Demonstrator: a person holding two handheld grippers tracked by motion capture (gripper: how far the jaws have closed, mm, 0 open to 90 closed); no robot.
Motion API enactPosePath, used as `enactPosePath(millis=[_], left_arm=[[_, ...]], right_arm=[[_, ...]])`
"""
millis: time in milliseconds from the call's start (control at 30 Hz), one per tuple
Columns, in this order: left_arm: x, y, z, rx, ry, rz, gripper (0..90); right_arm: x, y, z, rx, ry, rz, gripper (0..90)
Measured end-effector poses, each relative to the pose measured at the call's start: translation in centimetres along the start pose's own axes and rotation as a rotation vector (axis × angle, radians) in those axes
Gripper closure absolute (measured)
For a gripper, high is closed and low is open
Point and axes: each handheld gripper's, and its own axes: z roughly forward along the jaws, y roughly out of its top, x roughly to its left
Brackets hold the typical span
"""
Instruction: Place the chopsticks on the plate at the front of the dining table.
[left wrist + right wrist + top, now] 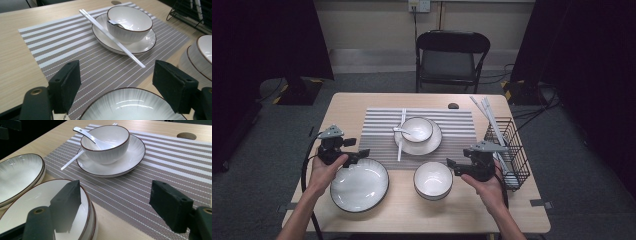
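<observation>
Large plate (359, 185): near the tabletop's front-left corner, just off the striped mat's (377, 135) front edge; glazed ceramic, likely heavy, slick, breakable (best pinched at the rim).
Stacked bowls (433, 180): front centre, beside the plate; stiff, fragile, rim grip again.
Left gripper (358, 155): jaws spread wide, holding nothing, at the plate's far rim.
Right gripper (452, 165): jaws wide apart, empty, by the bowls' right rim.
Beyond: a set bowl on its saucer (418, 134) with chopsticks (112, 40).

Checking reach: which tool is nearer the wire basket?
Right. The right tool sits just left of the wire basket; the left tool is across the table, over the large plate.
</observation>
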Motion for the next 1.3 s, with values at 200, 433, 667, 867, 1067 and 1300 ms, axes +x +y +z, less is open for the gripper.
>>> enactPosePath(millis=[200, 433, 667, 867, 1067, 1300], left_arm=[[0.5, -1.5, -1.0, 0.015, 0.001, -0.025, 20.7], [0.4, -2.4, -1.5, 0.028, 0.037, -0.001, 20.6], [1.1, -3.3, -2.9, 0.017, 0.063, -0.015, 20.3], [1.8, -4.7, -4.0, 0.043, 0.107, -0.023, 20.9], [2.5, -6.0, -5.0, 0.059, 0.126, -0.031, 20.9], [3.9, -9.1, -6.7, 0.048, 0.162, -0.099, 21.0]], right_arm=[[-0.2, -0.8, -0.7, -0.002, -0.011, 0.008, 24.4], [0.0, -1.6, -1.2, 0.006, -0.017, 0.021, 24.5], [-0.1, -3.3, -2.1, 0.039, -0.030, 0.030, 24.1], [0.0, -4.6, -2.6, 0.074, -0.040, 0.023, 23.2], [0.1, -5.5, -2.8, 0.107, -0.045, 0.034, 22.9], [0.0, -6.6, -2.4, 0.140, -0.056, 0.048, 22.8]])
